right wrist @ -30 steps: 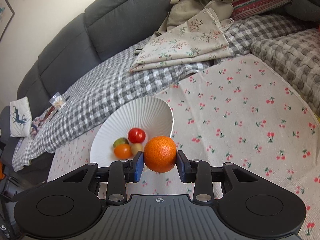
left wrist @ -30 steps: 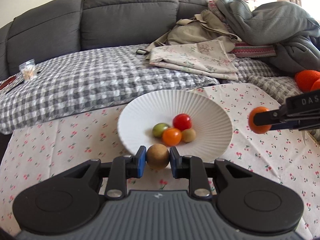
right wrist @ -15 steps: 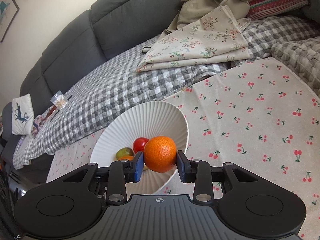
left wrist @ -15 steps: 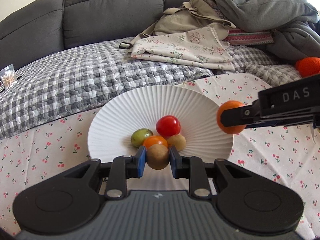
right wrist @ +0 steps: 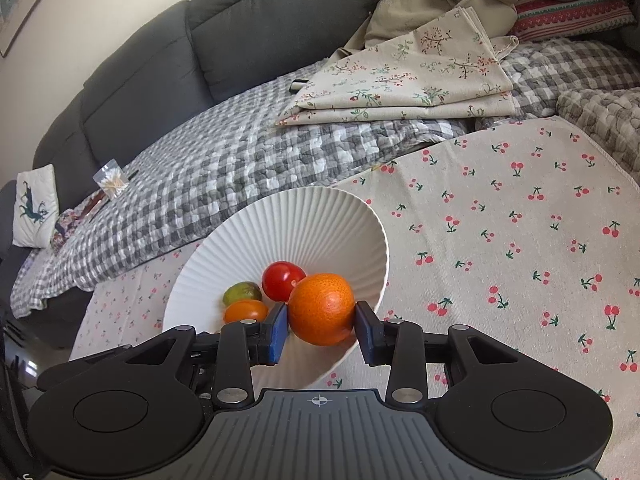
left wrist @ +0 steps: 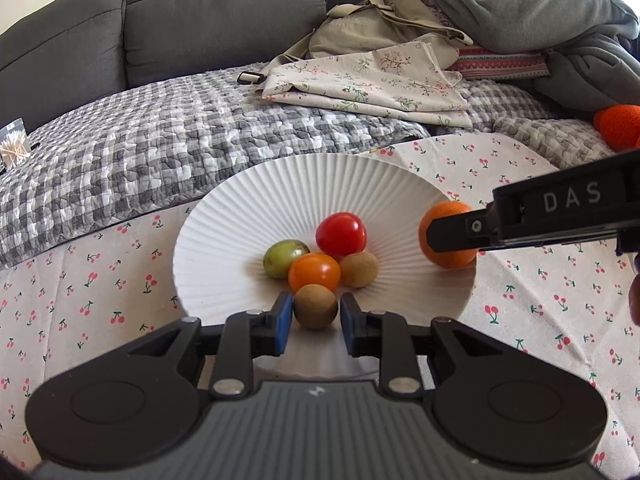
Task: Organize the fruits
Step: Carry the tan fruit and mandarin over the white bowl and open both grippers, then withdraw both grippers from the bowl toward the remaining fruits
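Observation:
A white ribbed bowl [left wrist: 248, 240] [right wrist: 240, 248] sits on a cherry-print cloth. It holds a red tomato [left wrist: 341, 233] [right wrist: 282, 280], a green fruit [left wrist: 284, 257] [right wrist: 241, 293], an orange tomato [left wrist: 314, 272] [right wrist: 245, 311] and a brown kiwi [left wrist: 359, 269]. My left gripper [left wrist: 315, 312] is shut on a second brown kiwi [left wrist: 315, 310] over the bowl's near rim. My right gripper [right wrist: 321, 316] is shut on an orange [right wrist: 321, 307] [left wrist: 444, 260] over the bowl's right edge; its finger [left wrist: 472, 232] crosses the left wrist view.
A grey sofa [left wrist: 200, 20] with a checked quilt [left wrist: 160, 140] lies behind the cloth. Folded floral fabric [left wrist: 368, 80] and piled clothes [left wrist: 540, 20] sit at the back right. A toothpick box [right wrist: 110, 178] rests far left. An orange knitted thing [left wrist: 618, 126] lies right.
Both grippers have moved closer to the bowl with their fruits. The kiwi is now over the near rim and the orange over the bowl's right edge.

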`<control>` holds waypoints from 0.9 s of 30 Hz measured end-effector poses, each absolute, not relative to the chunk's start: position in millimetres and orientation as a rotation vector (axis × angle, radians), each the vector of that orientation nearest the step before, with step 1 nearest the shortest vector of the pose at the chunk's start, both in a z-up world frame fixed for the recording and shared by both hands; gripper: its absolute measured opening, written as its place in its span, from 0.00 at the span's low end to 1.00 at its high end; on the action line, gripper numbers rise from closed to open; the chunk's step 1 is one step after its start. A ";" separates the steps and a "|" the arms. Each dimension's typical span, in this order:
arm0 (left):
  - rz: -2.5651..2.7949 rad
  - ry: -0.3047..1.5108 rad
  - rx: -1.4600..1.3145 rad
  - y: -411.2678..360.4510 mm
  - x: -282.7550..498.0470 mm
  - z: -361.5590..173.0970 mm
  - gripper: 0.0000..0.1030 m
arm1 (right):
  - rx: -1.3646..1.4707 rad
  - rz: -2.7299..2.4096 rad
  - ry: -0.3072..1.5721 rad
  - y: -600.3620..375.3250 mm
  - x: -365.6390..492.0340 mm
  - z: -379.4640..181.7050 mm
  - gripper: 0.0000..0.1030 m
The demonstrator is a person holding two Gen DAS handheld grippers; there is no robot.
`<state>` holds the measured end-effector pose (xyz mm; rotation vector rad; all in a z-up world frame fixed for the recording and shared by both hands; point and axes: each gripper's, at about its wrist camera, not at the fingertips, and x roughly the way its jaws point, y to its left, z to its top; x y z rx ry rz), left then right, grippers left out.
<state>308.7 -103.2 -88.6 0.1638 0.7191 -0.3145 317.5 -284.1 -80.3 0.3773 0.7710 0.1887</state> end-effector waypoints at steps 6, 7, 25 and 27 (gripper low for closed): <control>-0.331 0.724 0.159 -92.4 305.8 -84.8 0.36 | 0.414 0.183 0.758 -289.9 315.7 -74.6 0.36; -0.333 0.723 0.139 -88.0 305.1 -82.1 0.36 | 0.421 0.181 0.757 -291.3 315.1 -73.1 0.36; -0.247 0.746 0.016 -38.6 282.7 -53.0 0.49 | 0.414 0.189 0.785 -299.8 291.9 -53.5 0.46; -0.244 0.755 0.015 -36.6 277.0 -52.4 0.54 | 0.413 0.198 0.791 -302.1 286.9 -52.9 0.52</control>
